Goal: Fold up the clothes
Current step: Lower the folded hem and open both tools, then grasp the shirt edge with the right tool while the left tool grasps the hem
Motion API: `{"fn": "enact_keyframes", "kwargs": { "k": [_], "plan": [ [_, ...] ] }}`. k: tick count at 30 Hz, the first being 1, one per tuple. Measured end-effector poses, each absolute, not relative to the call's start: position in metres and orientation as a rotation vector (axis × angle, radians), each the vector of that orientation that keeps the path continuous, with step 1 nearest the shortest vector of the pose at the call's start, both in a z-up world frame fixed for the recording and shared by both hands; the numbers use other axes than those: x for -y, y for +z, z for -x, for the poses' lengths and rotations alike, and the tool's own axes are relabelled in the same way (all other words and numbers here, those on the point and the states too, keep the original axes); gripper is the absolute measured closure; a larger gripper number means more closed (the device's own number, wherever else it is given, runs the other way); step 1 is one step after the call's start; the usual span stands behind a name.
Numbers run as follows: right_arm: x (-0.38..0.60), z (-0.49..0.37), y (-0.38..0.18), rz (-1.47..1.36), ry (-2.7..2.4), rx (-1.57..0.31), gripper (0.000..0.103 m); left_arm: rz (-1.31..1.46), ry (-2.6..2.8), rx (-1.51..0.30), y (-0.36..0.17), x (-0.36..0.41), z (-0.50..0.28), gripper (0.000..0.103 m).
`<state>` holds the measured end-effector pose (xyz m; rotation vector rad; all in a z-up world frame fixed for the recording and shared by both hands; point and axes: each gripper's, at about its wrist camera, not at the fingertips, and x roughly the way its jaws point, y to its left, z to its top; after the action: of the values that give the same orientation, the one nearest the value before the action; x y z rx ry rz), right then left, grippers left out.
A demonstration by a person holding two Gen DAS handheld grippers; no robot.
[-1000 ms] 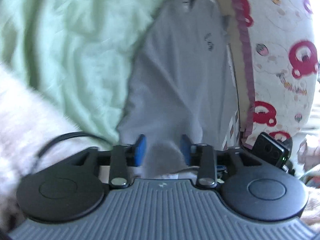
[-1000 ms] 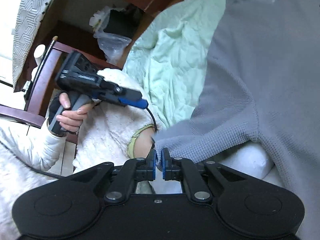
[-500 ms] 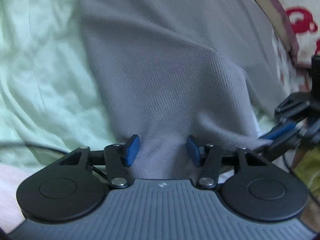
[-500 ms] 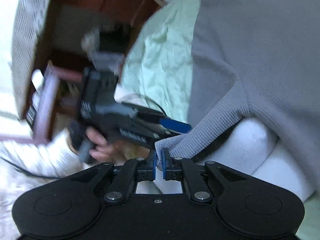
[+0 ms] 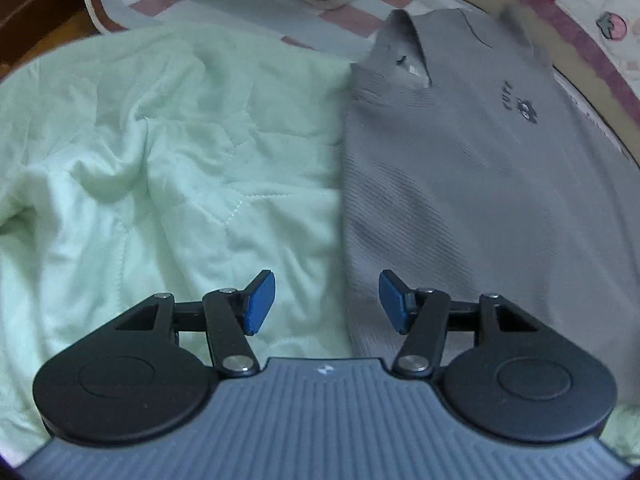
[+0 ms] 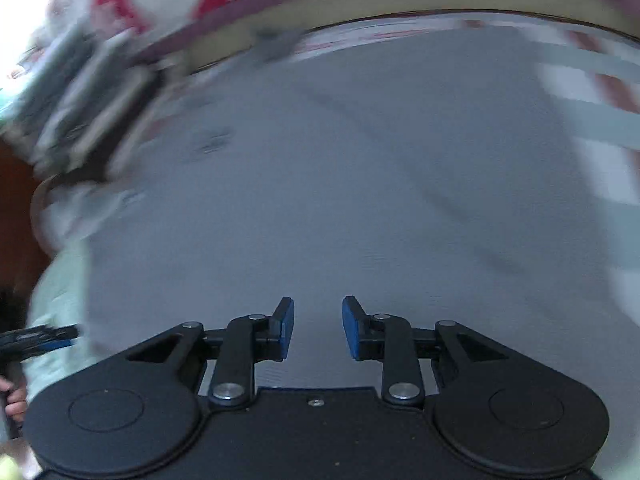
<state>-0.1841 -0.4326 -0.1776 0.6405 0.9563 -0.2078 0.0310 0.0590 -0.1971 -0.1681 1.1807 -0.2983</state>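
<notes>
Left wrist view shows the grey sweater [image 5: 460,184] lying flat beside the green quilt [image 5: 168,184], 1 side edge seemingly folded, further folds left, while left gripper [image 5: 326,300] and right gripper [image 6: 318,328] open, empty, above the sweater.

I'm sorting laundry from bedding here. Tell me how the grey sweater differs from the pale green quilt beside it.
Colour: the grey sweater is a mid grey; the pale green quilt is a light mint.
Surface: the sweater has a fine ribbed knit with a small dark logo on the chest; the quilt shows stitched quilting lines and no print.
Lie: the sweater lies fairly flat and smooth; the quilt is rumpled into deep folds.
Both are soft fabric, side by side with edges meeting.
</notes>
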Motion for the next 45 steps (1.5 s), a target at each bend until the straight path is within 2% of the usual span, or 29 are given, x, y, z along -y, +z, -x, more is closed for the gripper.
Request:
{"fn": "enact_keyframes", "kwargs": {
  "k": [3,8,10,12,15,17,18,19,20,21,23,24,25,26,29,32,36,37,38,39,40,42,44,45],
  "plan": [
    [0.462,0.240,-0.184,-0.732,-0.427,-0.908,0.069,0.281,-0.292,-1.190,-0.209,-0.067,-0.029,0.046],
    [0.474,0.320,-0.182,-0.610,-1.055,-0.891,0.060,0.185,-0.298,-1.173,-0.203,-0.055,-0.023,0.046],
    [0.478,0.348,-0.181,-0.723,-1.050,-0.803,0.058,0.220,-0.323,-1.211,-0.206,-0.054,-0.022,0.044],
    [0.476,0.370,-0.183,-0.868,-1.018,-0.717,0.056,0.337,-0.333,-1.253,-0.212,-0.061,-0.023,0.037],
    [0.455,0.383,-0.197,-1.007,-0.984,-0.629,0.056,0.451,-0.329,-1.264,-0.219,-0.069,-0.029,0.037],
    [0.440,0.378,-0.208,-1.018,-0.966,-0.630,0.056,0.424,-0.334,-1.235,-0.217,-0.067,-0.030,0.041],
    [0.434,0.376,-0.214,-1.034,-0.951,-0.627,0.056,0.402,-0.336,-1.224,-0.216,-0.065,-0.030,0.046],
    [0.433,0.375,-0.222,-1.075,-0.920,-0.611,0.056,0.376,-0.337,-1.219,-0.216,-0.063,-0.030,0.052],
    [0.433,0.373,-0.230,-1.115,-0.889,-0.594,0.056,0.350,-0.337,-1.213,-0.216,-0.061,-0.031,0.068],
    [0.432,0.371,-0.237,-1.149,-0.863,-0.578,0.056,0.328,-0.332,-1.208,-0.215,-0.060,-0.031,0.074],
    [0.431,0.367,-0.245,-1.176,-0.839,-0.549,0.056,0.298,-0.317,-1.200,-0.216,-0.061,-0.031,0.073],
    [0.431,0.364,-0.246,-1.162,-0.823,-0.538,0.060,0.296,-0.315,-1.196,-0.216,-0.062,-0.032,0.073],
    [0.431,0.363,-0.246,-1.146,-0.803,-0.523,0.090,0.291,-0.316,-1.192,-0.216,-0.061,-0.031,0.073],
    [0.430,0.362,-0.243,-1.121,-0.778,-0.499,0.098,0.282,-0.318,-1.187,-0.216,-0.059,-0.030,0.070],
    [0.425,0.354,-0.227,-0.971,-0.775,-0.486,0.099,0.247,-0.376,-1.187,-0.216,-0.048,-0.028,0.059],
    [0.422,0.344,-0.224,-0.887,-0.764,-0.513,0.099,0.238,-0.407,-1.198,-0.219,-0.037,-0.027,0.055],
    [0.425,0.342,-0.236,-0.941,-0.764,-0.547,0.094,0.206,-0.369,-1.188,-0.215,-0.026,-0.027,0.051],
    [0.429,0.341,-0.239,-0.965,-0.758,-0.554,0.089,0.215,-0.360,-1.183,-0.215,-0.025,-0.028,0.051],
    [0.432,0.342,-0.242,-0.988,-0.756,-0.561,0.085,0.205,-0.356,-1.174,-0.214,-0.022,-0.027,0.054],
    [0.432,0.346,-0.244,-1.010,-0.760,-0.565,0.075,0.182,-0.357,-1.161,-0.213,-0.019,-0.026,0.086],
    [0.432,0.349,-0.246,-1.032,-0.763,-0.565,0.069,0.144,-0.362,-1.139,-0.210,-0.017,-0.025,0.097],
    [0.432,0.352,-0.249,-1.079,-0.760,-0.541,0.064,0.102,-0.365,-1.069,-0.194,-0.021,-0.015,0.097],
    [0.433,0.355,-0.249,-1.135,-0.727,-0.515,0.053,0.118,-0.367,-1.013,-0.167,-0.033,-0.007,0.097],
    [0.433,0.357,-0.246,-1.156,-0.699,-0.504,0.051,0.133,-0.369,-0.988,-0.153,-0.039,-0.003,0.097]
  ]
}}
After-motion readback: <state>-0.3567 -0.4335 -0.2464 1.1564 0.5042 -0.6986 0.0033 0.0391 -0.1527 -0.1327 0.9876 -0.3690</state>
